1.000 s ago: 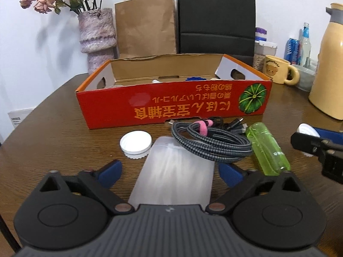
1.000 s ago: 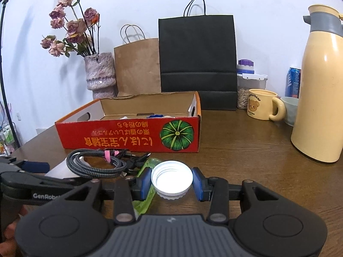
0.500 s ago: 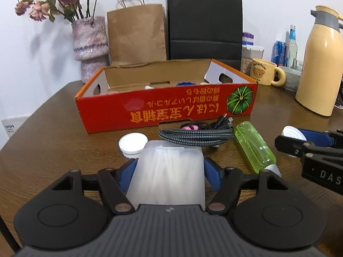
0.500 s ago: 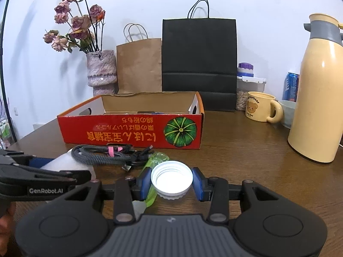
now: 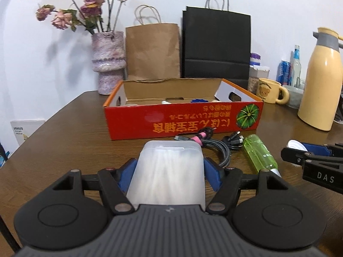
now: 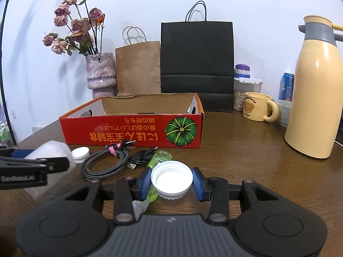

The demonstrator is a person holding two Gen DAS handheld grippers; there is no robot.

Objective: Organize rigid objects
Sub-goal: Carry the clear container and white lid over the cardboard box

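Both tongs pinch something: the left gripper [image 5: 170,169], whose jaws have just been closing, presses its blue pads on the sides of a frosted plastic box [image 5: 169,171], and the right gripper [image 6: 171,181] is clamped on a white lid [image 6: 171,180] whose open side faces up. Lifted clear of the table [image 5: 70,145], the plastic box runs lengthwise straight away from the hand toward the red cardboard box [image 5: 184,121]. That cardboard box lies with its long side across the table, top open. Between it and the grippers lie a coiled cable [image 6: 107,165], a second white lid [image 6: 80,153] and a green bottle [image 5: 259,155] pointing toward the cardboard box. Bare wood stretches to the table's left edge. Along the far edge, against a white wall, stand a vase [image 5: 108,64], two paper bags, a mug [image 6: 258,109] and a cream jug [image 6: 315,98].
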